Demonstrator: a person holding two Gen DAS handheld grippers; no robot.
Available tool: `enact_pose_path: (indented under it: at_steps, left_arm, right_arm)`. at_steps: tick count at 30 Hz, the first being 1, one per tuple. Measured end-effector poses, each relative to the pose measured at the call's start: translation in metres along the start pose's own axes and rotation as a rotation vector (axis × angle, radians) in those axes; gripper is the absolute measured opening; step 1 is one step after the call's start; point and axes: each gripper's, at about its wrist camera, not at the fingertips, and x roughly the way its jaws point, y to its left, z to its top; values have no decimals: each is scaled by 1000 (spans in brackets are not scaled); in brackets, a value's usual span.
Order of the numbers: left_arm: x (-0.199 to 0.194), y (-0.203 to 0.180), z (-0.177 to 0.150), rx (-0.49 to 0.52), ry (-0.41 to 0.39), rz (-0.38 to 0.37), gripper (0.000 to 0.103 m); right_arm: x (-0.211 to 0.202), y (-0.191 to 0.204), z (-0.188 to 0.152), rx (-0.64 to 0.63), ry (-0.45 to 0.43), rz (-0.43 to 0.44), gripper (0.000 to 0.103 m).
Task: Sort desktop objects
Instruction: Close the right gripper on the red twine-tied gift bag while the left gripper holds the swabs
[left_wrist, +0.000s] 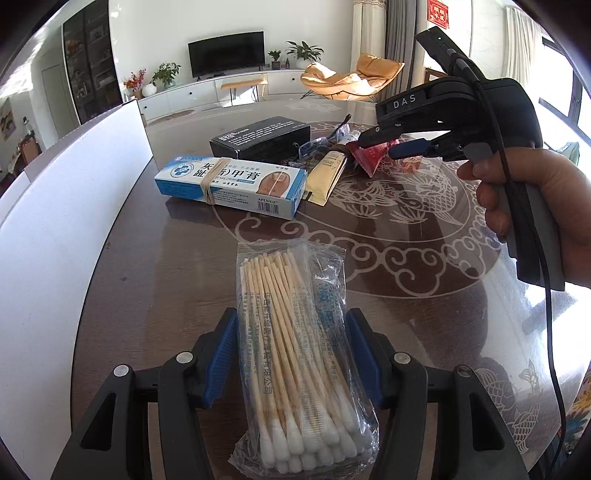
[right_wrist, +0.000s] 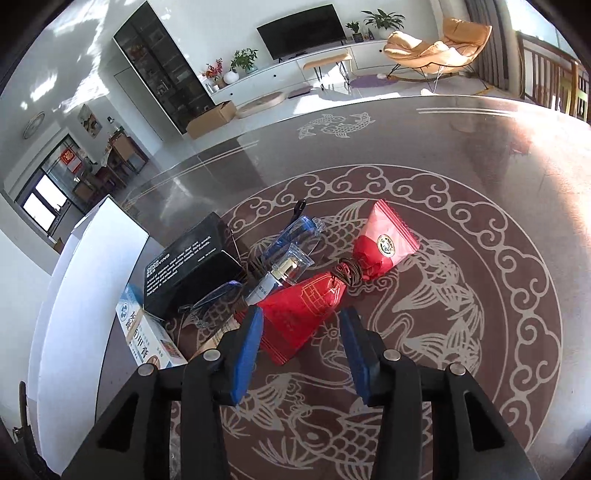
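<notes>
My left gripper (left_wrist: 291, 354) is shut on a clear bag of cotton swabs (left_wrist: 295, 354) and holds it over the table. My right gripper (right_wrist: 301, 343) is open, its blue pads on either side of the near end of a red packet (right_wrist: 299, 321), which is tied by a brown cord to a second red packet (right_wrist: 384, 240). It does not grip it. In the left wrist view the right gripper (left_wrist: 388, 144) hovers over the pile at the far right. A blue-and-white ointment box (left_wrist: 229, 184), a beige tube (left_wrist: 327, 173) and a black box (left_wrist: 258, 138) lie beyond.
A white storage box (left_wrist: 74, 206) stands along the left edge of the table; it also shows in the right wrist view (right_wrist: 92, 280). Glasses (right_wrist: 295, 229) and a small pump bottle (right_wrist: 273, 280) lie by the black box (right_wrist: 192, 266). The brown patterned tabletop (right_wrist: 461, 277) stretches to the right.
</notes>
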Motion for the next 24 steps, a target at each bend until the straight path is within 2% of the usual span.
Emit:
enact_pose_path:
  at_steps: [2,4,5,6,9,11,12,13,15,19,24]
  left_arm:
    - [0,0,0,-1,0,-1,59]
    - [0,0,0,-2,0,-3,59]
    - [0,0,0,-2,0,-3,59]
    - [0,0,0,-3,0,-3,59]
    - [0,0,0,-3,0,-3,59]
    - [0,0,0,-3,0,-3,59]
    - [0,0,0,-3,0,-3,59]
    - [0,0,0,-3,0,-3,59]
    - [0,0,0,-3,0,-3,59]
    - [-1,0,0,-3,0,-3,59]
    - [-1,0,0,-3,0,-3,59]
  right_arm:
    - [10,4,2,-33,16,-23,41]
    - [10,9,1,-87,7,-53,22]
    - [8,10,-1,-114,3,-64,1]
    - [6,11,-3,-135,1,-70,1]
    - [-7,6,-11,-148,-10,-31,1]
    - [-19,-5,-10,-76,-25,13,4]
    - [-23,-15,-6,0,-35,47,15]
    - [-26,-24,-2,72,-42,80,30]
    - [-27,-32,8,152,-52,94,38]
    - [-5,-17,30,99,-12,46,38]
    - [25,4,39,66,7,-4,38]
